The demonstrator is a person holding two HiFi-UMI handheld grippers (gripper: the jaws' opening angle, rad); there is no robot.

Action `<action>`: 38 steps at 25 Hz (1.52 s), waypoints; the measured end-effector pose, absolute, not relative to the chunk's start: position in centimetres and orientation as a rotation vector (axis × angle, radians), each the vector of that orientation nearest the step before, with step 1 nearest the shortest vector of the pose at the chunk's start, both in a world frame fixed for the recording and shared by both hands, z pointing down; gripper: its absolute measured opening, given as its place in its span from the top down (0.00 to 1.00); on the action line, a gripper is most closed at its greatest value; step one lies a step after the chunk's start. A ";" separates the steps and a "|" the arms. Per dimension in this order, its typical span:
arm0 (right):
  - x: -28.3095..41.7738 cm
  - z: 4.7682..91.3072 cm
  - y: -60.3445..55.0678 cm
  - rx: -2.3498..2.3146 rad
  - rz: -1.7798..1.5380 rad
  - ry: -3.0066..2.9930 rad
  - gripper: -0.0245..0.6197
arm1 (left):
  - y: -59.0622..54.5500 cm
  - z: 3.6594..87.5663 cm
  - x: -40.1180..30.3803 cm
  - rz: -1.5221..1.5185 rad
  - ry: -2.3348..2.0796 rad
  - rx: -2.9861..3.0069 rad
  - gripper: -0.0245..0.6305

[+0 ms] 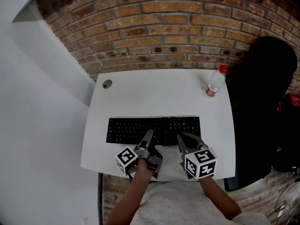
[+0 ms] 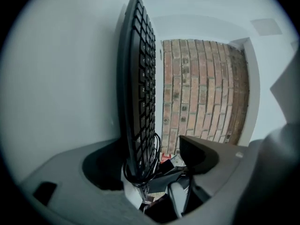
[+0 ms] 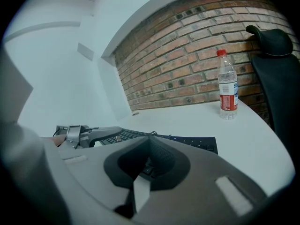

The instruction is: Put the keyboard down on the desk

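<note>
Keyboard [image 1: 140, 130] flat on white desk [image 1: 154, 95], close to the front edge.
Black, long and slim, with rows of dark keys and a thin black cable [image 2: 153, 153] looped at the gripped edge; set parallel to the brick wall [image 1: 178, 27]. Flanked by the spread jaws of the left gripper [image 1: 148, 136], one pad standing clear of the keys. Clamped at the near edge by the right gripper [image 1: 186, 140], jaws closed over it. Key legends too small to read. At the desk's far right corner, clear bottle [image 1: 214, 85] with red cap [image 1: 223, 69] and red-and-white label [image 3: 228, 96], print illegible. Black-and-white square markers on both gripper cubes [image 1: 200, 163].
</note>
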State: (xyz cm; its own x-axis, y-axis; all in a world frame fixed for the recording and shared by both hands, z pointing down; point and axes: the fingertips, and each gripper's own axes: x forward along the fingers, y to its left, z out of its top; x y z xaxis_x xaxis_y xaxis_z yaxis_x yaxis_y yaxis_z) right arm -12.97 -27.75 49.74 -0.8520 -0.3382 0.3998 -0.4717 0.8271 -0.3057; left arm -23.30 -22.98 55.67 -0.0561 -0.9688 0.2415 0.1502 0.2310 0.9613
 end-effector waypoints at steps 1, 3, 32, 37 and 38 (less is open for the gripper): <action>-13.0 49.8 -27.8 0.612 0.571 -2.679 0.95 | -23.0 55.6 -23.3 -1.143 -1.261 0.898 0.42; -13.2 50.0 -27.8 0.610 0.570 -2.679 0.95 | -23.1 55.5 -23.3 -1.145 -1.254 0.904 0.40; -13.2 46.5 -20.4 0.754 0.490 -2.674 0.95 | -16.1 52.5 -22.1 -1.033 -1.133 1.155 0.56; -12.1 45.6 -19.0 0.785 0.459 -2.672 0.95 | -15.5 50.5 -20.8 -0.927 -1.167 1.323 0.60; -12.0 45.4 -18.7 0.789 0.452 -2.673 0.95 | -15.3 50.2 -20.6 -0.899 -1.177 1.351 0.61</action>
